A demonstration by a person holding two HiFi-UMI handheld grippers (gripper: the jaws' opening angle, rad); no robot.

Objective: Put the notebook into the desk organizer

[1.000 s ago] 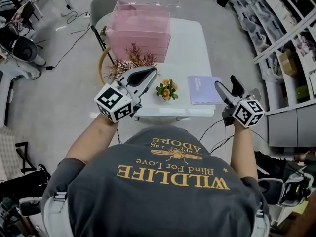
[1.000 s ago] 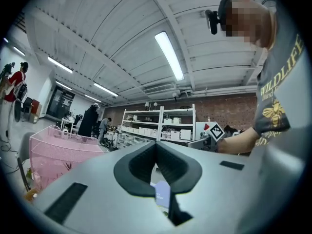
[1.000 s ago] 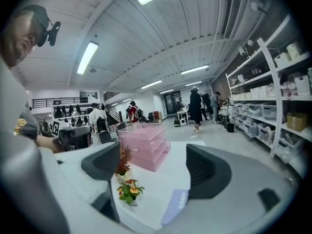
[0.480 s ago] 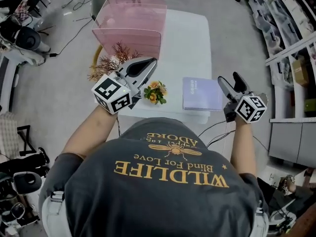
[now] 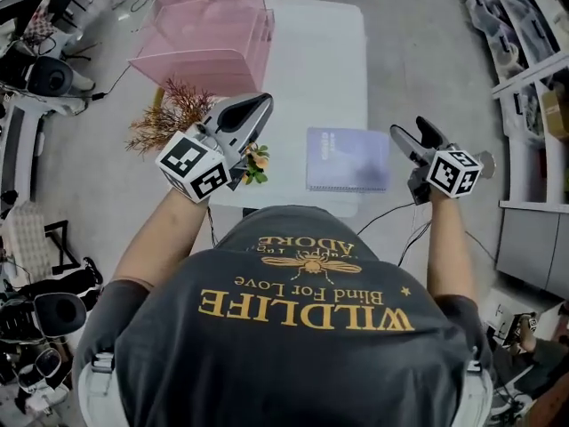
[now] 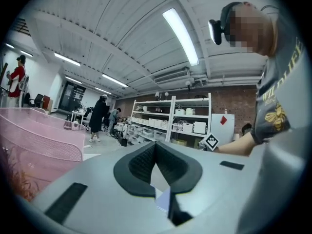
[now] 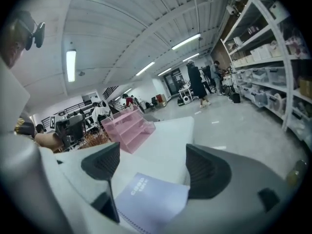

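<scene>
A lavender spiral notebook (image 5: pixel 348 160) lies flat at the near edge of the white table (image 5: pixel 320 52); it also shows between the right gripper's jaws as the notebook (image 7: pixel 146 201). The pink mesh desk organizer (image 5: pixel 204 34) stands at the table's far left corner and appears as the organizer (image 7: pixel 129 126) and the organizer (image 6: pixel 39 145). My right gripper (image 5: pixel 411 130) hovers open just right of the notebook, with nothing in it; its jaws (image 7: pixel 153 167) stand wide apart. My left gripper (image 5: pixel 258 103) is shut and empty, raised over the table's left edge, its pads (image 6: pixel 141 161) meeting.
A small pot of orange flowers (image 5: pixel 256 163) stands at the table's near left corner, under the left gripper. A dried brown plant (image 5: pixel 169 118) sits left of the table. Shelving (image 5: pixel 524 52) runs along the right, and chairs and cables lie on the floor at left.
The head view has shifted: table, organizer and notebook have drifted left and down. Both grippers have kept their places beside the notebook and their states.
</scene>
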